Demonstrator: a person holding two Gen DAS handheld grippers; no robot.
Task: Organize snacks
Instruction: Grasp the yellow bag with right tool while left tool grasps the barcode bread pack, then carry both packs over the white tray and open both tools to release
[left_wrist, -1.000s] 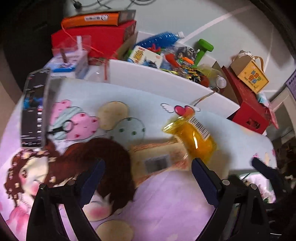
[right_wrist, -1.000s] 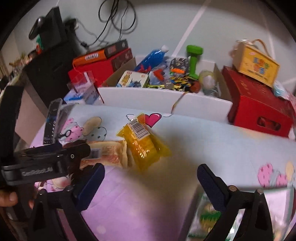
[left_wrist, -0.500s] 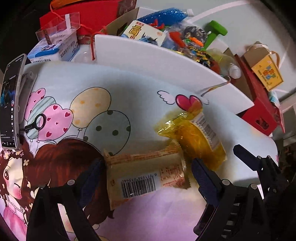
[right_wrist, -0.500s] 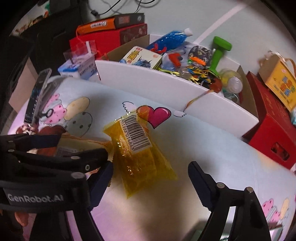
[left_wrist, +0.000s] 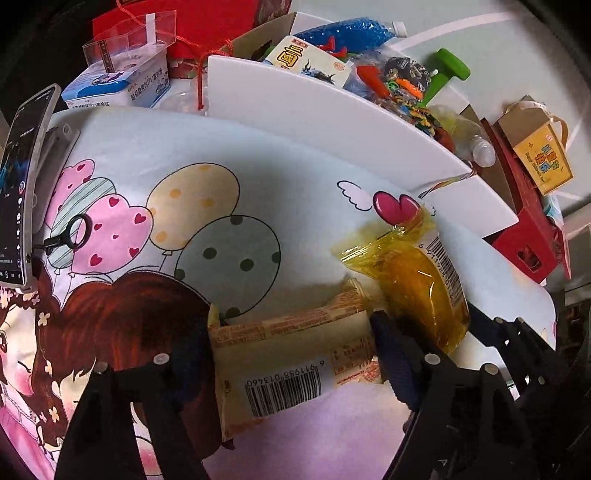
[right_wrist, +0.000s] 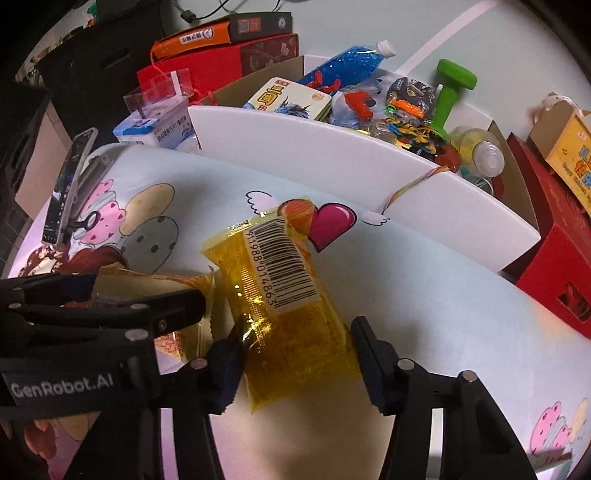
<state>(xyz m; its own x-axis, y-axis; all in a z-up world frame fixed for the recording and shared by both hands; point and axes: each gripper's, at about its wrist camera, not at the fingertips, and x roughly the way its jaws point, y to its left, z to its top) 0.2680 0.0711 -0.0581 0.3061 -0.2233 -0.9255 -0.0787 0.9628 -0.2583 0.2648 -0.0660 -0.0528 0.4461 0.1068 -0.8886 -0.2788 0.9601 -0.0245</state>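
A beige snack bar packet (left_wrist: 291, 362) with a barcode lies on the cartoon-printed table cover (left_wrist: 207, 177). My left gripper (left_wrist: 288, 347) is open, its fingers on either side of the packet and close to its ends. A yellow snack bag (right_wrist: 284, 299) with a barcode label lies just right of it, also in the left wrist view (left_wrist: 417, 280). My right gripper (right_wrist: 295, 350) is open, its fingers on either side of the yellow bag's lower half. The left gripper (right_wrist: 110, 310) shows in the right wrist view, over the beige packet (right_wrist: 155, 284).
A white-walled box (right_wrist: 332, 155) of toys, bottles and a green dumbbell (right_wrist: 450, 88) stands behind the table. A phone (left_wrist: 18, 177) stands at the left edge. Red boxes (right_wrist: 554, 251) sit at the right, a blue and white carton (left_wrist: 118, 88) at the back left.
Both grippers moved forward and down. The left now straddles the beige packet and the right straddles the yellow bag. Both packets have stayed in place.
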